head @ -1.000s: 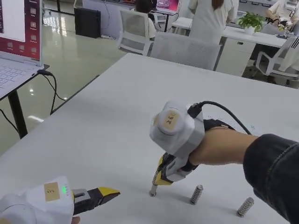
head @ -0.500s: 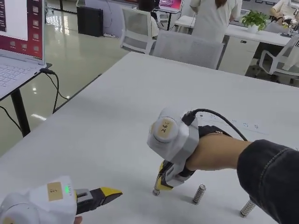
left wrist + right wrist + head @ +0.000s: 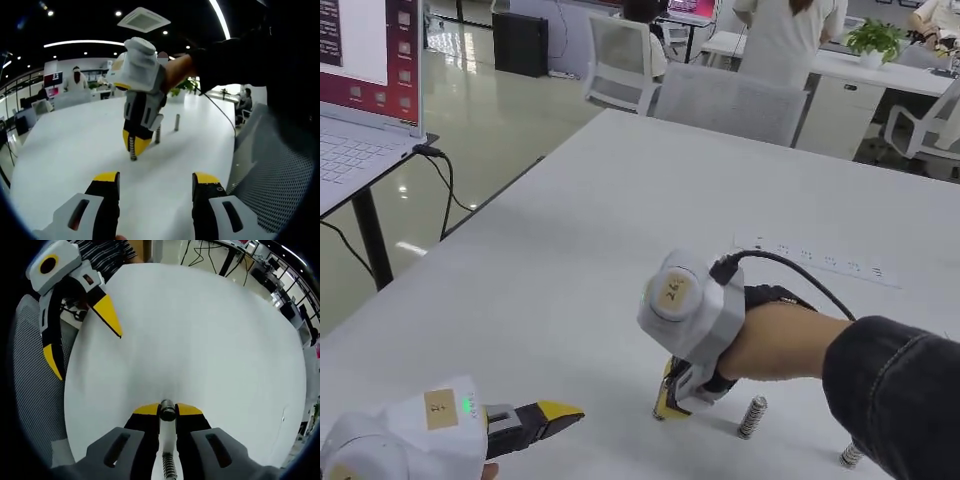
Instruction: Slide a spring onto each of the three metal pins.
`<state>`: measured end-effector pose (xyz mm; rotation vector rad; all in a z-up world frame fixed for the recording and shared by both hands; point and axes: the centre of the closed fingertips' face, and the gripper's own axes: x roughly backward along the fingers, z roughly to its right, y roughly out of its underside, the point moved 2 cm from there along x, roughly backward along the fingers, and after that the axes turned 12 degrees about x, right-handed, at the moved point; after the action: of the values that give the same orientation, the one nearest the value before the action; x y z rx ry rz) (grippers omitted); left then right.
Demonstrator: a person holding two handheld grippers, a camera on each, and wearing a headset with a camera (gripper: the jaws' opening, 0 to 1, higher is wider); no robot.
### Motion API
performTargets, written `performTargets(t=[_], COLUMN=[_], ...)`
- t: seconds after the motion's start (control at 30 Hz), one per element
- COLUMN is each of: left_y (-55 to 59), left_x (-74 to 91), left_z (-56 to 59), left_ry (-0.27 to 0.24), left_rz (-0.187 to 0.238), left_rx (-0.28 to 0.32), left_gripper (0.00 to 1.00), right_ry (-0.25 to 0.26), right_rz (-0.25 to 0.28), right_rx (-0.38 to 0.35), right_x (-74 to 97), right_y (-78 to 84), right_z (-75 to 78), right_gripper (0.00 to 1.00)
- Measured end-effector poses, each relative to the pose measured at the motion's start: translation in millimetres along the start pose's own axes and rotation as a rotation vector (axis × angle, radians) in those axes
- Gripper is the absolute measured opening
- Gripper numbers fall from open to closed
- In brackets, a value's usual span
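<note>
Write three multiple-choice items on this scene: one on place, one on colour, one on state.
1. The left claw is: A) left of the right claw B) on a chair C) on the laptop.
2. The claw tips are: A) red B) yellow C) green.
3. The right claw is: A) wide open B) shut on a spring C) lying flat.
Answers: 1 A, it shows at lower left in the head view; 2 B, both pairs are yellow; 3 B, its jaws pinch the spring.

Smooth matt white tabletop [image 3: 570,250]; standing on it, a coiled grey metal spring [image 3: 752,417] glints. On the right gripper [image 3: 664,408], glossy white plastic shell, matt yellow tips around a shiny round-headed metal pin [image 3: 167,410].
</note>
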<state>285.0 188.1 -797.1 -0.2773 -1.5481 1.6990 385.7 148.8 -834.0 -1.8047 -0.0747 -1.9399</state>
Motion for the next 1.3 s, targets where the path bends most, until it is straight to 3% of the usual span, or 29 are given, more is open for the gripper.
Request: performTargets(t=[0.6,1.3], left_y=[-0.8,-3.4], left_x=[-1.8,-7.1], left_z=[1.1,8.4], left_ry=[0.007,0.038], left_rz=[-0.011,-0.032], left_rx=[-0.010,-0.034], left_gripper=[0.53,0.53], right_ry=[0.023,0.056], right_rz=[0.044,0.081], right_rx=[-0.038,-0.150], right_x=[7.7,26.1], right_y=[4.9,44.1], right_z=[1.2,-8.0], right_gripper=[0.20,0.41])
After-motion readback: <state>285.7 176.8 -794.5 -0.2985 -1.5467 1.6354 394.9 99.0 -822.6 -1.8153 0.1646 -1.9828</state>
